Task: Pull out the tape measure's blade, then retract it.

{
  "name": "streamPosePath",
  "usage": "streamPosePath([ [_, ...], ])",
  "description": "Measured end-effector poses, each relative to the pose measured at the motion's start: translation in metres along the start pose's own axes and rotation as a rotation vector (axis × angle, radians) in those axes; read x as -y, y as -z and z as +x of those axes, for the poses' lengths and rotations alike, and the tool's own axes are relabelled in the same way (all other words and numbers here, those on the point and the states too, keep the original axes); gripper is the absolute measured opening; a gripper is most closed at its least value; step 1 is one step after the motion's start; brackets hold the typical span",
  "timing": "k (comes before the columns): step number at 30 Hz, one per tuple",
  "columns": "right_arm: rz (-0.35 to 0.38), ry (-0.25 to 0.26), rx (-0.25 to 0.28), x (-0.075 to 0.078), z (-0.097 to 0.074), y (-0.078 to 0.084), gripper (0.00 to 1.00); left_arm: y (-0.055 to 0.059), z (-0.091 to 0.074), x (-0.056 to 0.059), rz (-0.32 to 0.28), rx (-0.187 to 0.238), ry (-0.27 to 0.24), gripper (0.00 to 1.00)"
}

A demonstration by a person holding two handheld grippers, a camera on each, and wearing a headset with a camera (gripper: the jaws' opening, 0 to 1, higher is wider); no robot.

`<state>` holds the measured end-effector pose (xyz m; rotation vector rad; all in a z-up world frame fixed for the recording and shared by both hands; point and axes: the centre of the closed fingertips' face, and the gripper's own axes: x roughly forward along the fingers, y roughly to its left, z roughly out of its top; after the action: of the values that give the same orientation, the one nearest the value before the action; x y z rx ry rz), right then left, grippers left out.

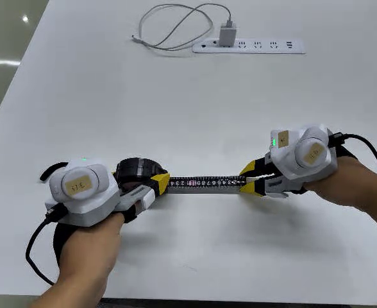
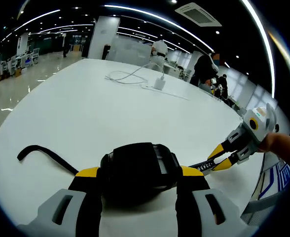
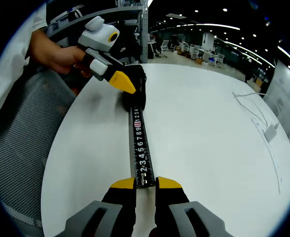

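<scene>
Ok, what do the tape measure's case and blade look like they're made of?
Case: matte black, likely plastic or rubber; ribbed moulded shape, little glare. Blade: thin flat dark strip with printed white numerals, probably coated steel, though the look leaves that open.

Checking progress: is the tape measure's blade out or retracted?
Out: the blade spans from the case to the right gripper, numbers showing.

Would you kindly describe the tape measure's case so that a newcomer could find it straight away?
On the white workbench, look near the front edge. There the left hand-held gripper clamps the tape measure's case, a chunky black body; the numbered blade runs from it to the right hand-held gripper.
</scene>
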<state>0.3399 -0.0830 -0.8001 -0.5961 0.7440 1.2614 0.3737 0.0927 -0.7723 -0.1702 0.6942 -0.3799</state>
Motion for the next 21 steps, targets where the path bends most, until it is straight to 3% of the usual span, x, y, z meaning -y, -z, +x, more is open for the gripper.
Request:
streamPosePath([
  [21, -0.014, -0.029, 0.022, -0.005, 0.022, -0.022, 0.10, 0.000, 0.000, 0.000, -0.001, -0.001, 0.005, 0.56],
])
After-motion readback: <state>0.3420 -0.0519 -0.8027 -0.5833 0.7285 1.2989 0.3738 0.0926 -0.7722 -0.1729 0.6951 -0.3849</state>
